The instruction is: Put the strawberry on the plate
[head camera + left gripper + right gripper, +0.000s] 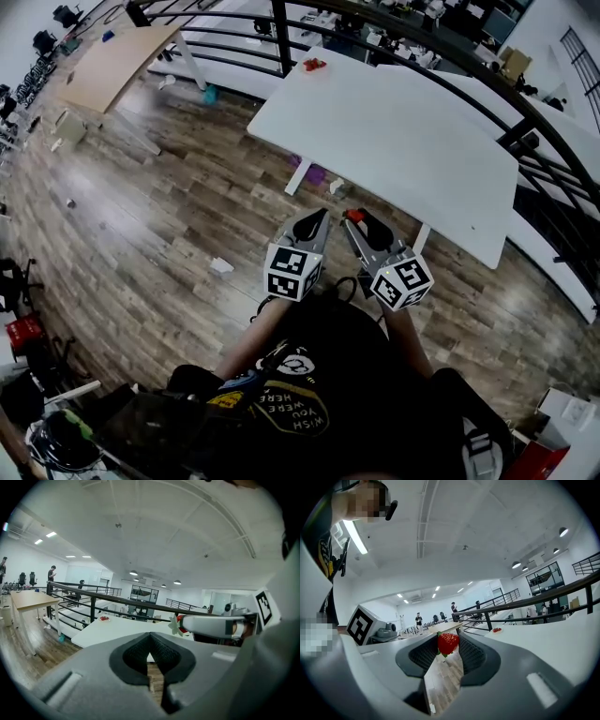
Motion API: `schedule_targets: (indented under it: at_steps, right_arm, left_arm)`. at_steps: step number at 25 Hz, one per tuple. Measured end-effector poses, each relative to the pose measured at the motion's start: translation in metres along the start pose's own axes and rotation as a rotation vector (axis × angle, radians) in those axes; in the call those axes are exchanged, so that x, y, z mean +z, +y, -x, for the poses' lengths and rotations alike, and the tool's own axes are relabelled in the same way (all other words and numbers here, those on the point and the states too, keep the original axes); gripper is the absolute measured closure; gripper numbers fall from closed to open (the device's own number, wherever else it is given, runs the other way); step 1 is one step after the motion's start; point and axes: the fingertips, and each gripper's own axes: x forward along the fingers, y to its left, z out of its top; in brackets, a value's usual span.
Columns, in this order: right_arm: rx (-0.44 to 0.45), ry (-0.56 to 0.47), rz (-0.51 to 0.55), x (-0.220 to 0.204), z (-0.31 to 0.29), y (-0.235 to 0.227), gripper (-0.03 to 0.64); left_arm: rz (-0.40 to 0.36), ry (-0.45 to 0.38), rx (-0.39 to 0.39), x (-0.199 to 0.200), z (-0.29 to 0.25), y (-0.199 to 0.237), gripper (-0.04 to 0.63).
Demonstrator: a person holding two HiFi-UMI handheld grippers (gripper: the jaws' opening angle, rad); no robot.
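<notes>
Left tongs: grey two-jaw left gripper [321,216], ribbed black pads [164,651] pressed together with nothing between them; low in the head view at 6 o'clock, in front of the person's black shirt [328,375], tips pointing toward 12.
Right tongs: grey two-jaw right gripper [351,217], just beside the left one at its 3 o'clock; jaws spread part-way, pinching the fruit at the very tips.
Strawberry: small red strawberry with green leaves [448,643], clamped between the right tongs' pads; in the air over the floor, short of the table.
Plate: small white round plate [497,632], on the far end of the table, at 12 o'clock from both tongs in the head view and well apart from them; red pieces on it, too small to tell.
Table: long white rectangular table [403,131], ahead of the tongs, from 12 to 2 o'clock.
Floor: brown wood-plank floor [169,206], below both tongs, spreading toward 9 o'clock.
Railing: black metal railing [93,609], beyond the table's far edge.
</notes>
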Motion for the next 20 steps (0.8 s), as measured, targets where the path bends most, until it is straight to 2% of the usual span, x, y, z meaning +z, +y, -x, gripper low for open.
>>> schedule_targets:
  at_steps: [7,12,20]
  right_arm:
    - [-0.016,0.009,0.022,0.006,-0.036,0.001,0.479]
    - [-0.022,0.010,0.030,0.003,-0.063,0.007,0.479]
    - [-0.007,0.042,0.030,-0.005,-0.088,0.011,0.479]
  left_arm:
    - [-0.022,-0.017,-0.014,0.016,-0.003,0.035,0.591]
    - [-0.005,-0.038,-0.015,0.022,0.000,0.063,0.591]
    - [0.026,-0.023,-0.008,0.017,-0.005,0.088,0.591]
